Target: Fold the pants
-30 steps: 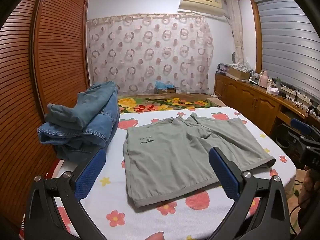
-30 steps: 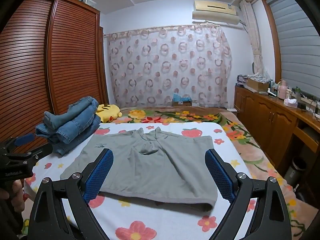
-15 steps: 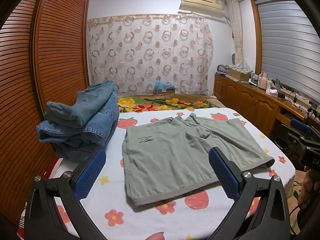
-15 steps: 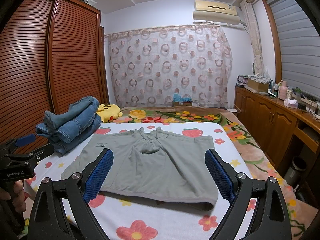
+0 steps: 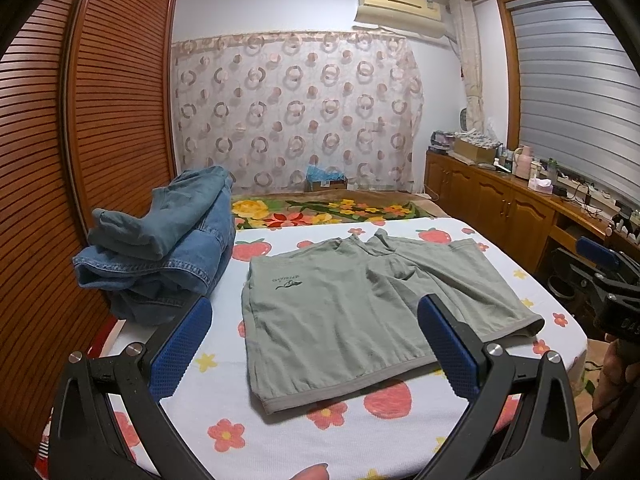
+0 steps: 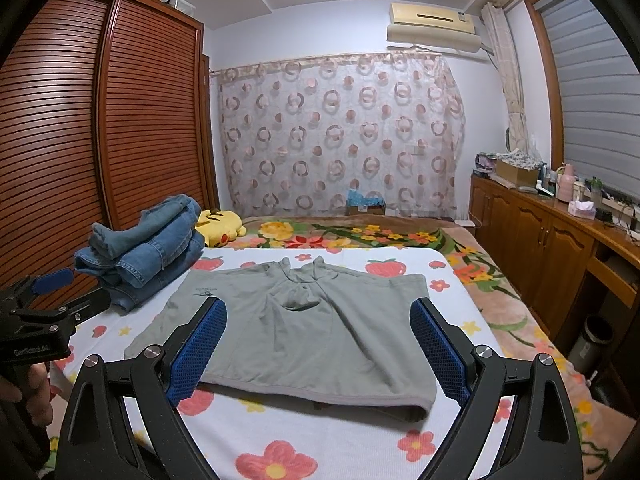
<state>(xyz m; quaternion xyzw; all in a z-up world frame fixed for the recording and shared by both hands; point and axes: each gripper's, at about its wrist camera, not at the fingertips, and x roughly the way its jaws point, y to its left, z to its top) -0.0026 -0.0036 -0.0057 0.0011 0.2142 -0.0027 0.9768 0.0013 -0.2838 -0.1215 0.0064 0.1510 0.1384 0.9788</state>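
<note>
Grey-green shorts (image 5: 352,304) lie spread flat on a white flower-and-strawberry cloth (image 5: 224,392), waistband toward me, legs pointing away; they also show in the right wrist view (image 6: 304,332). My left gripper (image 5: 316,320) is open and empty, held above the near left part of the shorts. My right gripper (image 6: 318,320) is open and empty, above the near waistband. Each gripper shows at the edge of the other's view: the right one (image 5: 600,276), the left one (image 6: 40,312).
A pile of folded blue jeans (image 5: 160,248) sits on the cloth's left, against the slatted wooden wardrobe (image 5: 80,140). A yellow plush toy (image 6: 220,226) lies behind it. A flowered blanket (image 6: 360,236) lies beyond. Wooden cabinets (image 6: 540,248) run along the right.
Both grippers have drifted very slightly; the view of the shorts has shifted a little. Nothing has been taken hold of and the shorts lie as before.
</note>
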